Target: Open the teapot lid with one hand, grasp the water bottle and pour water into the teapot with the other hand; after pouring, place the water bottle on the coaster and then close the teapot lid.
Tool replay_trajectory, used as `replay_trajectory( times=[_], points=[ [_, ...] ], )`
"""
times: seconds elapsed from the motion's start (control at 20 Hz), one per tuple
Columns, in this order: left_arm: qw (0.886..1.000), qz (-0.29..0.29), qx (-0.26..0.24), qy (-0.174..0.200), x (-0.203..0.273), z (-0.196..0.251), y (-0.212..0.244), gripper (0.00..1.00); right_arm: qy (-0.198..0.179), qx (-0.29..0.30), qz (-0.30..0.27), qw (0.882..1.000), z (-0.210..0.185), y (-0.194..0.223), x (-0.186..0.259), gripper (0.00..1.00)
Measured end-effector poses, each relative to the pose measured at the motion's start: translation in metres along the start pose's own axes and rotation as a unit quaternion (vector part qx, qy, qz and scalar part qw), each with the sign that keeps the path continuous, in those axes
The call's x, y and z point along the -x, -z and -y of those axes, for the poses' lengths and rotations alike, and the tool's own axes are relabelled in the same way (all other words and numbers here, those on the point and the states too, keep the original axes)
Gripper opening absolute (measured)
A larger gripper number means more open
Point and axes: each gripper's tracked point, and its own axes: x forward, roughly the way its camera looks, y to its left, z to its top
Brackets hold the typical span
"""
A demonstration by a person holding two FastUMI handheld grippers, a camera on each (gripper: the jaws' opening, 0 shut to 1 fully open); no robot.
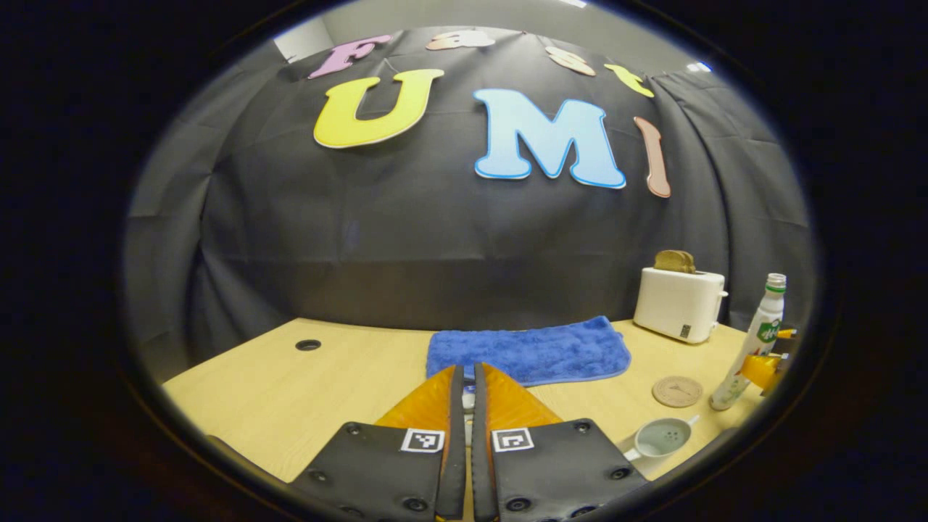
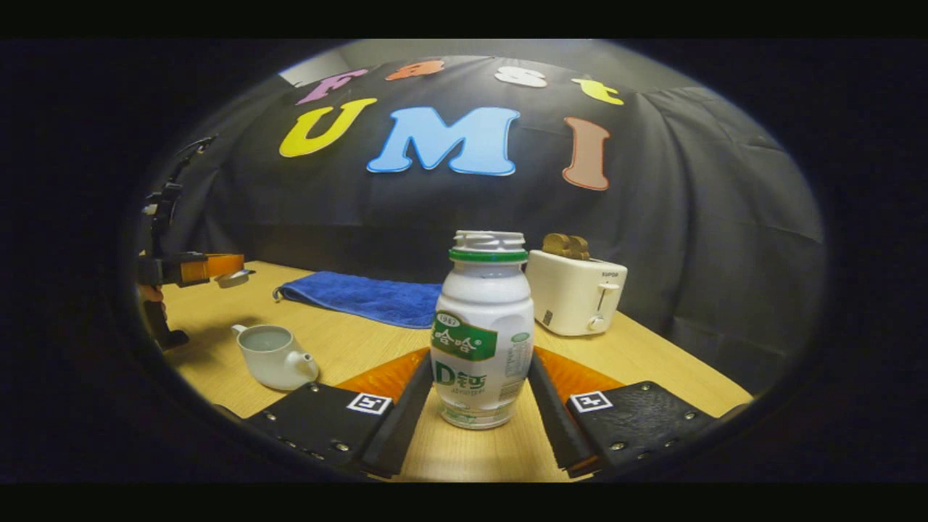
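In the right gripper view, the water bottle (image 2: pixel 481 330) is seen standing upright on the wooden table (image 2: pixel 638 355). It stands between the two fingers of the right gripper (image 2: pixel 478 384). The jaws are spread wide, one finger on each side of the bottle. The fingers are very near the bottle, but it cannot be told if they touch it.

To the left, the teapot (image 2: pixel 272 355) is seen on the table with its top open. Higher up, the left gripper (image 2: pixel 230 274) is seen in the air, and the lid (image 2: pixel 233 277) is held at its tips.

In the left gripper view, the fingers of the left gripper (image 1: pixel 467 395) are pressed close together, and a small pale thing is pinched between them. The round coaster (image 1: pixel 677 391) lies on the table between the teapot (image 1: pixel 658 438) and the bottle (image 1: pixel 754 341). A blue towel (image 1: pixel 529 351) and a white toaster (image 1: pixel 678 303) are seen farther back.
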Motion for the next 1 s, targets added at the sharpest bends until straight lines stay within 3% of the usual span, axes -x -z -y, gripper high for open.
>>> replay_trajectory(
  times=[0.2,0.45,1.0],
  points=[
    [1.000,-0.003,0.007,-0.004,0.000,-0.007,0.003,0.10,0.013,0.077,-0.004,0.997,-0.002,-0.004,-0.004,0.75],
    [1.000,-0.005,0.013,-0.010,-0.001,-0.013,0.006,0.10,0.031,0.199,0.001,0.979,-0.003,-0.013,-0.009,0.75],
    [0.999,-0.014,0.026,-0.012,0.000,-0.018,0.016,0.10,0.062,0.417,0.047,0.905,-0.015,-0.038,-0.011,0.75]
  ],
)
